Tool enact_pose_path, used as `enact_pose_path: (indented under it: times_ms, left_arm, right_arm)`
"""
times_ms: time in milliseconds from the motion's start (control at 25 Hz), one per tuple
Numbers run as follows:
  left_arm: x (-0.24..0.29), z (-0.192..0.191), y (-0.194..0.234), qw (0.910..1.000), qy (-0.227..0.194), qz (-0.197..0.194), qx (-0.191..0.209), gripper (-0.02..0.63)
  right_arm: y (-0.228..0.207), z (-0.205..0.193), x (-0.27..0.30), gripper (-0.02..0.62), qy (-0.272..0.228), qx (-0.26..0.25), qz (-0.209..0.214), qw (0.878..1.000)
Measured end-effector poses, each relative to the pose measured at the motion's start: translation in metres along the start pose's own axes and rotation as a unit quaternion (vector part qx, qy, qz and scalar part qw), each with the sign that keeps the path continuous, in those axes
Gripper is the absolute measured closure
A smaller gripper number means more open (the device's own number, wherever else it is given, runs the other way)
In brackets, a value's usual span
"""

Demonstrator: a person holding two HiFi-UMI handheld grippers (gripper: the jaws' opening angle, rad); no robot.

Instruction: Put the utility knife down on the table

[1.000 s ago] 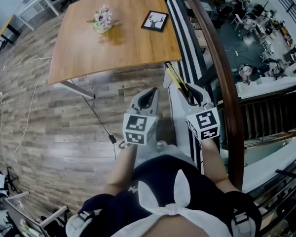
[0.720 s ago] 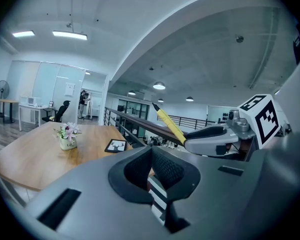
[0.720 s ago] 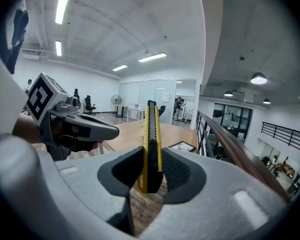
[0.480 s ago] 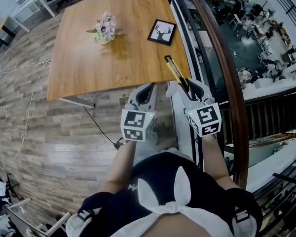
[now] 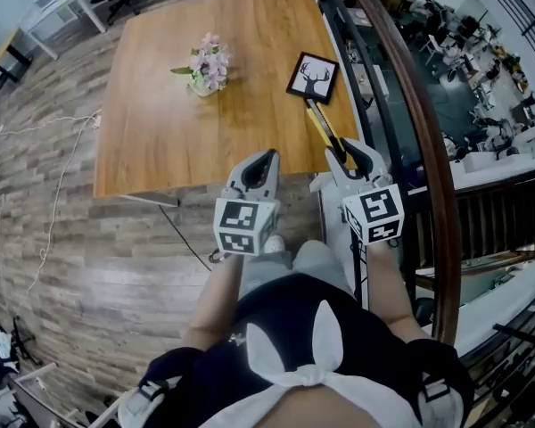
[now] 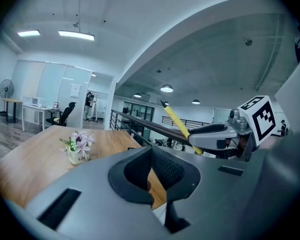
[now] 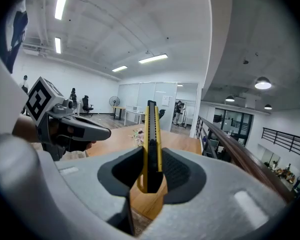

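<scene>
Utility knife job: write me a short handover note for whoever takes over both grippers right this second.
Right gripper: shut on the utility knife, yellow body upright between the pads.
Left gripper: shut, empty, beside the right one.
Things: knife held in the air over the table's near right corner, pointing toward the framed deer picture; flower pot sits mid-table.
Done: knife gripped and at the table.
Left: lower it onto bare wood, open the jaws, back off.

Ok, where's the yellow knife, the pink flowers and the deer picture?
Yellow utility knife point(image 5: 324, 129): head view, middle of its yellow body.
Pink flowers in a white pot point(image 5: 209, 64): head view, on the blossoms.
Black-framed deer picture point(image 5: 312, 78): head view, on the deer.
</scene>
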State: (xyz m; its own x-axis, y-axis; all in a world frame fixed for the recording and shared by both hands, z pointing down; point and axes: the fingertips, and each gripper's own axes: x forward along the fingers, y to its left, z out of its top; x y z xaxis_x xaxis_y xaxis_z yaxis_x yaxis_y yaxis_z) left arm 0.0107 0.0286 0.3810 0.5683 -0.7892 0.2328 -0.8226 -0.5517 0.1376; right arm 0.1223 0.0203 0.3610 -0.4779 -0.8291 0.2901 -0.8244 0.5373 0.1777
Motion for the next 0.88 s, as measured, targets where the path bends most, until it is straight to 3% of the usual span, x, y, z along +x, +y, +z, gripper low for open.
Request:
enact_pose_path:
  times_ms: [480,880]
  left_arm:
    - [0.018,-0.015,0.032,0.9998,0.017,-0.001,-0.006,0.589]
    - [0.060,0.000,0.080,0.9996,0.025,0.010,0.000,0.589]
  right_arm:
    - [-0.013,-0.010,0.040,0.480,0.012,0.011,-0.004,1.000]
    - [-0.035,-0.007,0.097,0.480,0.018,0.013,0.005,1.000]
